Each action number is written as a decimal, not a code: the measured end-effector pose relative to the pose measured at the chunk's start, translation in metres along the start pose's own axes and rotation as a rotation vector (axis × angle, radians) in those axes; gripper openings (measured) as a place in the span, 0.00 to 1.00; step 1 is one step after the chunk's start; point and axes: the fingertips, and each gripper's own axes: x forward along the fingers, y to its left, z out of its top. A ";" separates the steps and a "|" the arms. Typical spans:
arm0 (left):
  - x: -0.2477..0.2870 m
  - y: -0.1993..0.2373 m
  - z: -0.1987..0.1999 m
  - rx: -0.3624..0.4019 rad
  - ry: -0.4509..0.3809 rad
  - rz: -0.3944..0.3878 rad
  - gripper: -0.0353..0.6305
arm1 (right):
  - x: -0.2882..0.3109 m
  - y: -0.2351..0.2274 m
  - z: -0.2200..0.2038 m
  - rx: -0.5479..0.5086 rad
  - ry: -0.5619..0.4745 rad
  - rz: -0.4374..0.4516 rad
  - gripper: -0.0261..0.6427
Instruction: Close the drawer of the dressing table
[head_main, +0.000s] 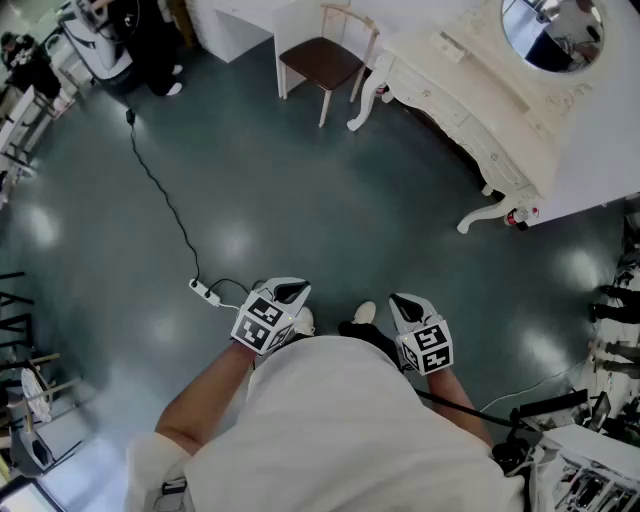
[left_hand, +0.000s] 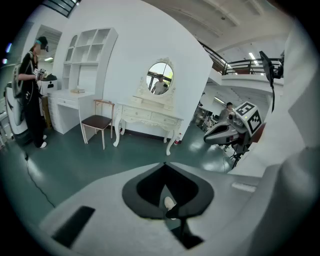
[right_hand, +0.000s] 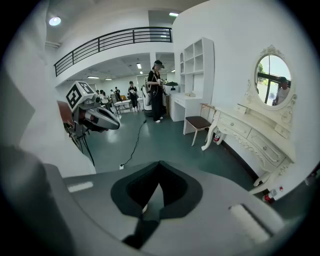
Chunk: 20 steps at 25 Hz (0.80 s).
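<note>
Drawer: it belongs to the dressing table (head_main: 480, 100), but from this far off I cannot tell which drawer is meant or whether one stands out. In the right gripper view the drawer fronts along the table's long side look about flush.
Dressing table, look: cream-white with carved trim and curved legs, and an oval mirror (head_main: 550, 30) on its back. Small knobs show on the drawer fronts.
Dressing table, place: at the far right edge of the floor (head_main: 300, 200), its back to the white wall. A small red bottle (head_main: 518, 215) stands on the floor by its near leg.
Progress: as I judge it, nothing of the closing has begun. The person stands mid-floor, well apart from the table. Walking up, finding the drawer and pushing it home are all left to do.
Left gripper (head_main: 292, 292): jaws together on nothing, held low before the body and pointing down at the floor.
Right gripper (head_main: 405, 305): jaws likewise together and empty, beside the left one.
Chair (head_main: 322, 58): white frame and dark seat, just left of the table's far end.
Cable (head_main: 165, 195): a black lead crossing the floor to a power strip (head_main: 203, 292) near the person's feet.
</note>
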 end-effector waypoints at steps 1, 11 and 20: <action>0.001 -0.001 0.000 -0.008 -0.003 0.001 0.06 | 0.000 -0.001 0.000 -0.004 0.004 0.002 0.04; 0.011 -0.008 0.030 0.007 -0.044 -0.040 0.06 | 0.002 -0.019 0.020 0.013 -0.010 -0.026 0.04; 0.032 -0.007 0.047 0.047 -0.034 -0.076 0.06 | 0.004 -0.043 0.013 0.090 -0.045 -0.073 0.04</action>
